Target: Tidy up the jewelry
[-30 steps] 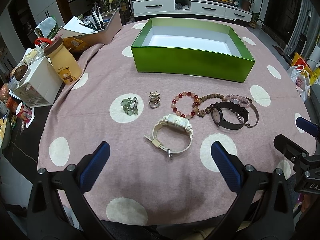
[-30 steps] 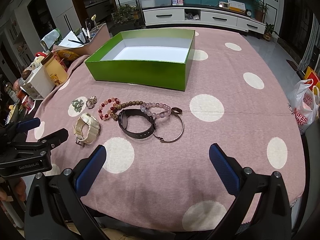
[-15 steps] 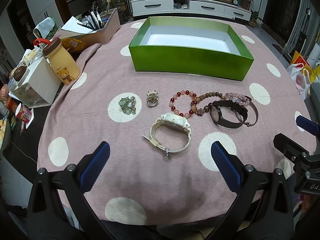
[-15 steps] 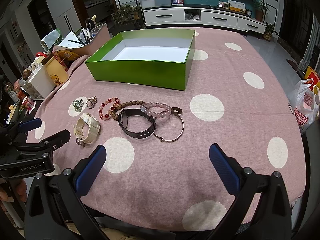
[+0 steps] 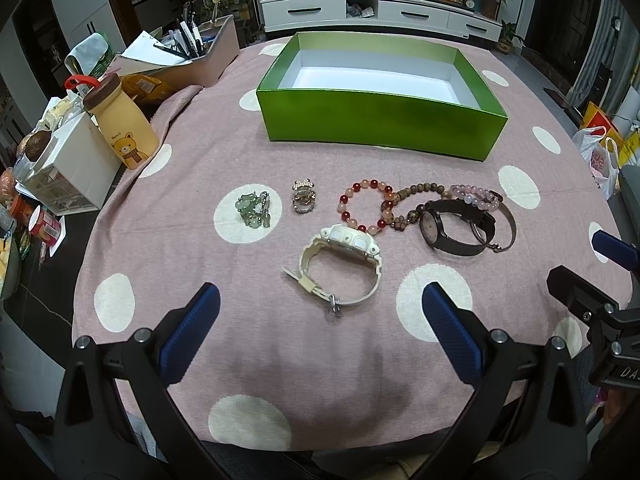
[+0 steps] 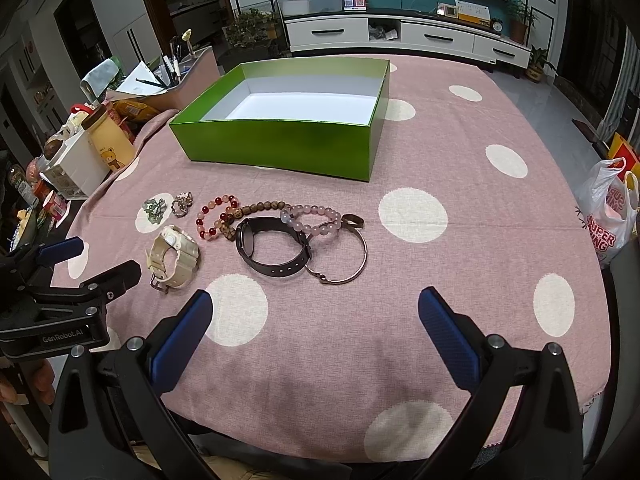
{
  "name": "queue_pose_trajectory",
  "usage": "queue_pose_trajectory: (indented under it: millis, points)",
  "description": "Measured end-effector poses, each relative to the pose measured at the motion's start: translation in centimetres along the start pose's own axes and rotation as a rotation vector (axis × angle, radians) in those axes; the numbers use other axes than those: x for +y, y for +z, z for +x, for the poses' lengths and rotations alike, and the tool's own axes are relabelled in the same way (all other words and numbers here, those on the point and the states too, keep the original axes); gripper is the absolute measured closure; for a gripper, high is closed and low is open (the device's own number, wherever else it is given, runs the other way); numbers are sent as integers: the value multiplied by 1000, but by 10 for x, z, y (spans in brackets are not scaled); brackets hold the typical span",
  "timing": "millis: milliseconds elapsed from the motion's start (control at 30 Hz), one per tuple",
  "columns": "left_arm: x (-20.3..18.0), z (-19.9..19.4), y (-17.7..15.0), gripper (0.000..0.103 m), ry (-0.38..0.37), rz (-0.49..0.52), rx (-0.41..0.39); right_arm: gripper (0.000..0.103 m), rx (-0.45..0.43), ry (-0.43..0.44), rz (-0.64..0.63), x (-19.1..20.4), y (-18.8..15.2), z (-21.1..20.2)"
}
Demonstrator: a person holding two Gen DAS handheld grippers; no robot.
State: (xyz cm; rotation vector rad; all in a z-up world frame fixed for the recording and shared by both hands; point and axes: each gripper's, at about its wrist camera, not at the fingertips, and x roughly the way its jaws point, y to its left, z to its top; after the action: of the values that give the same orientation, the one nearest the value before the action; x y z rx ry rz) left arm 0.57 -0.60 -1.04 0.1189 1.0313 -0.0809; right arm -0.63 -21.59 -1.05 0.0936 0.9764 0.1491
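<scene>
Both the left tongs and the right tongs are hovering spread wide and gripping nothing above the near edge of the pink, white-dotted counter. Just ahead of the left tongs a cream plastic watch is lying; ahead of the right tongs a black leather-strapped watch is touching a thin metal bangle. Beyond them, beaded bracelets are lying in a row, and farther ahead an open green cardboard box is sitting.

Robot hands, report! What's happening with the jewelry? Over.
Left tool open, right tool open, both empty. Jewelry on tablecloth, green box empty. Nothing blocking.
</scene>
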Motion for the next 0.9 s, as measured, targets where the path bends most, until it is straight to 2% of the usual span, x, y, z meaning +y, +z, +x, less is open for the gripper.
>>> queue_pose_trajectory:
  millis: [600, 767, 900]
  points:
    - [7, 4, 1, 2, -26, -20, 2, 1, -4, 8, 10, -2, 1, 4]
    - [33, 5, 0, 2, -96, -101, -34, 1, -95, 109, 83, -25, 5, -7]
    - [60, 13, -5, 2, -110, -189, -35, 1, -165, 147, 111, -43, 9, -11]
